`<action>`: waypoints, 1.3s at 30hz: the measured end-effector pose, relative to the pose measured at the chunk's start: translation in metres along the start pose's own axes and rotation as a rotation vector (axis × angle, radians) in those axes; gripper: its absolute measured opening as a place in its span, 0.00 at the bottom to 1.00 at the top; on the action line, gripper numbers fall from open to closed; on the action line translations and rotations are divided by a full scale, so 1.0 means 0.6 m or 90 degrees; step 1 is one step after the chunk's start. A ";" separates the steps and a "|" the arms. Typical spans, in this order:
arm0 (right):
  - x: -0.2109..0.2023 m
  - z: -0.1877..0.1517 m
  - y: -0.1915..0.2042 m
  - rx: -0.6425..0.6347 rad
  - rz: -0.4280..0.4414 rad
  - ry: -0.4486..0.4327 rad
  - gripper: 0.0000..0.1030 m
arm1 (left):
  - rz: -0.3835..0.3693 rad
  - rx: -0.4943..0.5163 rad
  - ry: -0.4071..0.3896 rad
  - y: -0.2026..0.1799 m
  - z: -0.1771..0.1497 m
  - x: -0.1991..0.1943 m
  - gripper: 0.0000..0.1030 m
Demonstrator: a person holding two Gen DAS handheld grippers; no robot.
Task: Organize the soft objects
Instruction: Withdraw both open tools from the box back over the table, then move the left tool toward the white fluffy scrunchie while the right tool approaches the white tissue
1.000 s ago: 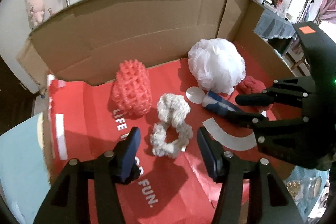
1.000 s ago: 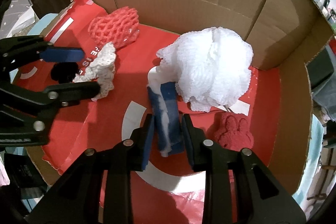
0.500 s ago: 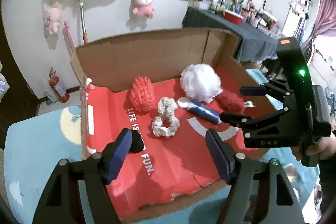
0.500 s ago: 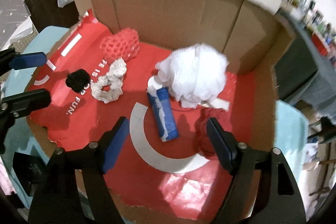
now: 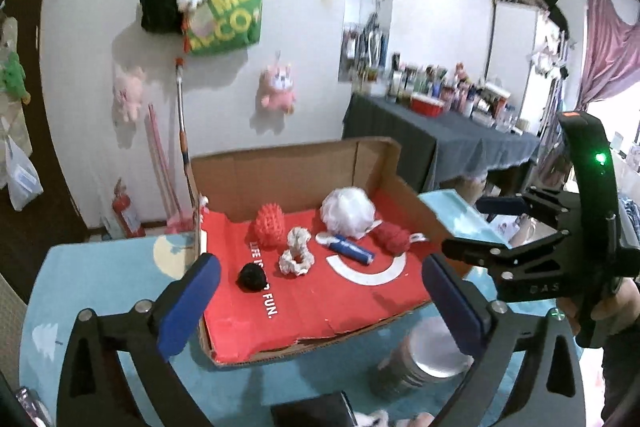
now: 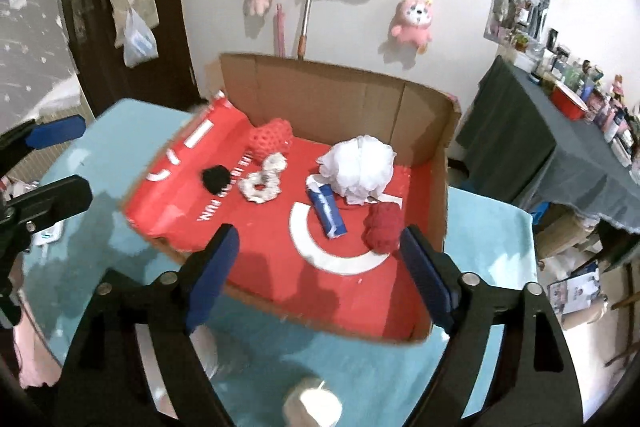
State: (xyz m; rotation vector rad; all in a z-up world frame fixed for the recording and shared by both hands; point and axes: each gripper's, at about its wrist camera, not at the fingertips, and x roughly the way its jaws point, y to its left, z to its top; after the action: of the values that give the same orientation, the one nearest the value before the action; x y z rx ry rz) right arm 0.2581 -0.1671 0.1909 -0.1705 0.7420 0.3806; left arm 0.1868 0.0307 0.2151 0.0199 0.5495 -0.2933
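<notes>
In the cardboard box (image 6: 436, 187), six soft items

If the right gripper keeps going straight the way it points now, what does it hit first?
Probably the red floor of the cardboard box, near the white arc, between the blue tube and the dark red plush. The right gripper is opening, with nothing between its jaws. Depth is uncertain.
</notes>
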 end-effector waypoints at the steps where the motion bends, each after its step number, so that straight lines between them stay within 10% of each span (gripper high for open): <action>1: -0.021 -0.009 0.006 -0.001 -0.007 -0.015 0.81 | 0.002 0.003 -0.014 -0.004 -0.005 -0.014 1.00; 23: -0.249 -0.252 0.122 0.017 -0.120 -0.266 0.88 | -0.011 -0.021 -0.130 -0.100 -0.188 -0.154 1.00; 39: -0.175 -0.367 0.104 0.096 -0.116 -0.201 0.90 | 0.022 -0.037 -0.054 -0.108 -0.315 -0.084 1.00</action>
State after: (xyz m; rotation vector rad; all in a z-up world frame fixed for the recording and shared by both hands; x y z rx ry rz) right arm 0.0248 -0.2012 0.1015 -0.0326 0.4365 0.1703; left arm 0.0309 0.0003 0.0840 -0.0397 0.4721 -0.2427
